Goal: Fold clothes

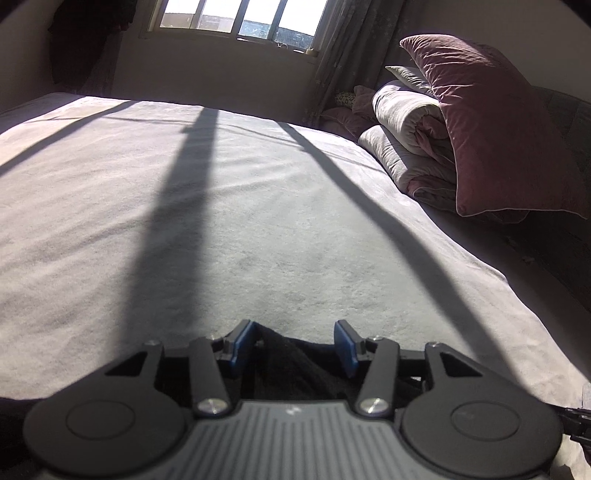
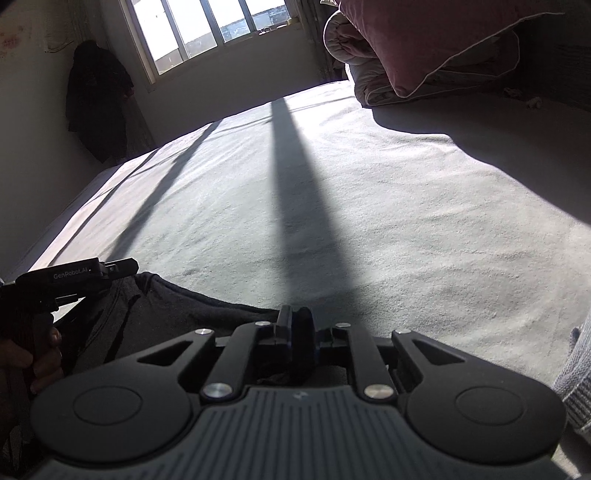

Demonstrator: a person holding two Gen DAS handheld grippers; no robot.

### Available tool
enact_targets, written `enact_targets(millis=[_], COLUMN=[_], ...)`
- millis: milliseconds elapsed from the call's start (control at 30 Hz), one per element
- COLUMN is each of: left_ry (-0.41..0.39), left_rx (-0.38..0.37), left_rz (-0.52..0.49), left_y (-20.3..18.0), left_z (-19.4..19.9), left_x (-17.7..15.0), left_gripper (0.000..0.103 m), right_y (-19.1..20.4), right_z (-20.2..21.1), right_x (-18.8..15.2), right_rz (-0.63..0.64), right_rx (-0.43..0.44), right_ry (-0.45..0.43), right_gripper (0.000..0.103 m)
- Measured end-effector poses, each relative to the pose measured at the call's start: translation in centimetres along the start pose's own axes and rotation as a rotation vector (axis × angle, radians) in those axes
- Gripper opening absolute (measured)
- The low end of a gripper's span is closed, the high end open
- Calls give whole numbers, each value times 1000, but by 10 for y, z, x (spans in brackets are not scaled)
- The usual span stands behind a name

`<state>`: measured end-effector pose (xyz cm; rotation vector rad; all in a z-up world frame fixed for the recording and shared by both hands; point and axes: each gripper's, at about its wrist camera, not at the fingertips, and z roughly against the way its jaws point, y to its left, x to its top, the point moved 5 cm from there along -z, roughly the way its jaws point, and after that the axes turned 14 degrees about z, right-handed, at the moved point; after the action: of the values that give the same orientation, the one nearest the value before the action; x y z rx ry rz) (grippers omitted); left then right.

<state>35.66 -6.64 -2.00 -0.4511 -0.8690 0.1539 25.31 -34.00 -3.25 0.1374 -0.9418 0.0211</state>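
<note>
one garment: black garment (image 2: 192, 310) at near edge of bed (image 2: 406, 221), unfolded
left gripper (image 1: 295, 341): apart over cloth
right gripper (image 2: 299, 325): clamped on its edge
progress: folding barely begun

You have one dark garment (image 2: 192, 306) on one bed (image 1: 258, 206). Count two grippers: your left gripper (image 1: 297, 341) and your right gripper (image 2: 295, 328). At the head of the bed you have one maroon pillow (image 1: 495, 122), one pale pillow (image 1: 406, 75) behind it, and two rolled quilts (image 1: 406, 114) stacked. One window (image 1: 240, 18) with four panes. One dark coat (image 2: 98, 99) hangs in the corner.
</note>
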Motion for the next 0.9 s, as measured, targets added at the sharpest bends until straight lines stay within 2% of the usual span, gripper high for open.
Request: enact_targets(millis=[33, 67, 100, 167, 400, 533, 667, 900], left_ry=[2, 6, 10, 22, 55, 66, 71, 80], left_rx=[10, 16, 23, 29, 90, 107, 119, 162], left_rz=[5, 12, 19, 39, 26, 74, 109, 139], left_y=[0, 1, 1, 4, 21, 36, 53, 86], left_z=[8, 15, 23, 43, 106, 145, 188, 248], left_x=[0, 1, 1, -1, -9, -12, -23, -53], left_gripper=[58, 59, 62, 66, 68, 71, 75, 76], right_y=[0, 1, 2, 4, 15, 24, 32, 49], right_z=[2, 4, 6, 10, 33, 58, 90, 134], right_x=[1, 2, 4, 8, 17, 16, 4, -24], right_rz=[4, 7, 11, 6, -66, -40, -33, -32], right_rx=[-3, -6, -2, 7, 90, 81, 95, 161], right_ry=[-6, -11, -20, -23, 5, 23, 50, 74], right_gripper=[47, 53, 54, 54, 54, 54, 54, 54])
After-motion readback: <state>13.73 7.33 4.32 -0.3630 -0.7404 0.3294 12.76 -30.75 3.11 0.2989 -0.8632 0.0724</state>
